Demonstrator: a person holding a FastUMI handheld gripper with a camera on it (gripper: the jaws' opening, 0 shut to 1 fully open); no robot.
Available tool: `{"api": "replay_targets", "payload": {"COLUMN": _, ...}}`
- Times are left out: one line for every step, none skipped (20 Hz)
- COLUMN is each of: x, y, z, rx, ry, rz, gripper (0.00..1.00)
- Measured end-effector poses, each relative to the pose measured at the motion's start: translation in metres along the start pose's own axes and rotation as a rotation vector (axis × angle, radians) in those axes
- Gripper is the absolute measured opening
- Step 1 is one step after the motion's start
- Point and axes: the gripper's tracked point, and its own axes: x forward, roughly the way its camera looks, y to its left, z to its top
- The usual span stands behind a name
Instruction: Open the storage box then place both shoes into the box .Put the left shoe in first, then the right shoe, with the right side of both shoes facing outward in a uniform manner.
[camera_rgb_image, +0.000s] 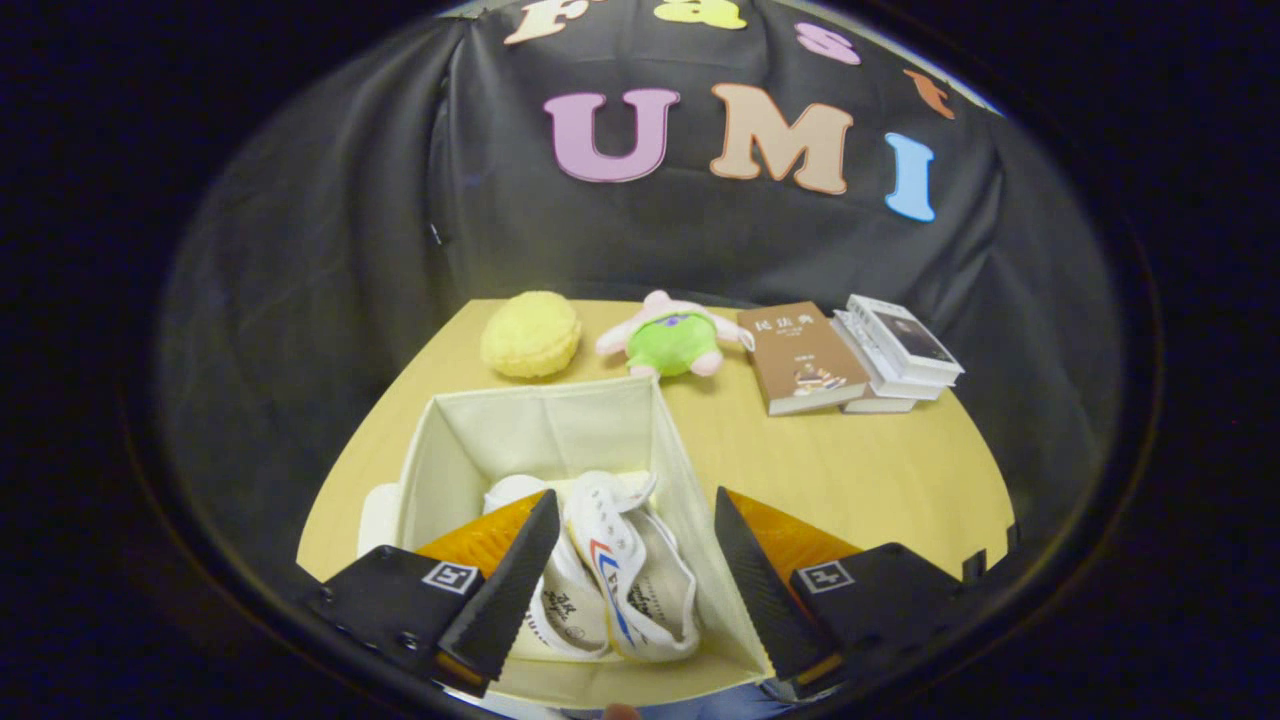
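Note:
An open cream fabric storage box (540, 420) stands on the wooden table, just ahead of and below the fingers. Two white canvas shoes lie inside it side by side. The right-hand shoe (630, 570) shows a red and blue stripe on its side; the other shoe (560, 610) lies partly behind the left finger. My gripper (637, 545) hovers above the box's near part, open wide, with nothing pressed between its fingers. The box's right wall runs just inside the right finger.
Beyond the box, at the table's (850, 470) far edge, lie a yellow round plush (530, 335), a pink and green plush toy (673, 340), a brown book (803, 358) and a stack of white books (900, 352). A white lid edge (378, 520) shows left of the box.

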Motion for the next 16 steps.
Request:
{"api": "replay_targets", "payload": {"x": -0.007, "y": -0.01, "z": 0.003, "rx": 0.008, "ry": -0.026, "rz": -0.018, "gripper": 0.99}}
{"api": "replay_targets", "payload": {"x": -0.016, "y": -0.025, "z": 0.005, "rx": 0.013, "ry": -0.053, "rz": -0.05, "gripper": 0.99}}
{"api": "replay_targets", "payload": {"x": -0.023, "y": -0.04, "z": 0.008, "rx": 0.016, "ry": -0.084, "rz": -0.08, "gripper": 0.99}}
{"api": "replay_targets", "payload": {"x": -0.03, "y": -0.054, "z": 0.009, "rx": 0.023, "ry": -0.115, "rz": -0.107, "gripper": 0.99}}
{"api": "replay_targets", "payload": {"x": -0.036, "y": -0.068, "z": 0.01, "rx": 0.028, "ry": -0.153, "rz": -0.131, "gripper": 0.99}}
{"api": "replay_targets", "payload": {"x": -0.041, "y": -0.083, "z": 0.013, "rx": 0.034, "ry": -0.194, "rz": -0.153, "gripper": 0.99}}
{"api": "replay_targets", "payload": {"x": -0.047, "y": -0.097, "z": 0.012, "rx": 0.042, "ry": -0.232, "rz": -0.172, "gripper": 0.99}}
{"api": "replay_targets", "payload": {"x": -0.051, "y": -0.109, "z": 0.012, "rx": 0.05, "ry": -0.275, "rz": -0.186, "gripper": 0.99}}
{"api": "replay_targets", "payload": {"x": -0.054, "y": -0.12, "z": 0.012, "rx": 0.062, "ry": -0.311, "rz": -0.194, "gripper": 0.99}}
{"api": "replay_targets", "payload": {"x": -0.053, "y": -0.129, "z": 0.01, "rx": 0.072, "ry": -0.343, "rz": -0.193, "gripper": 0.99}}
{"api": "replay_targets", "payload": {"x": -0.055, "y": -0.137, "z": 0.01, "rx": 0.076, "ry": -0.378, "rz": -0.187, "gripper": 0.99}}
{"api": "replay_targets", "payload": {"x": -0.057, "y": -0.142, "z": 0.01, "rx": 0.074, "ry": -0.415, "rz": -0.176, "gripper": 0.99}}
{"api": "replay_targets", "payload": {"x": -0.058, "y": -0.144, "z": 0.011, "rx": 0.068, "ry": -0.451, "rz": -0.159, "gripper": 0.99}}
{"api": "replay_targets", "payload": {"x": -0.06, "y": -0.144, "z": 0.01, "rx": 0.056, "ry": -0.484, "rz": -0.137, "gripper": 0.99}}
{"api": "replay_targets", "payload": {"x": -0.06, "y": -0.145, "z": 0.008, "rx": 0.044, "ry": -0.512, "rz": -0.119, "gripper": 0.99}}
{"api": "replay_targets", "payload": {"x": -0.061, "y": -0.143, "z": 0.007, "rx": 0.032, "ry": -0.536, "rz": -0.096, "gripper": 0.99}}
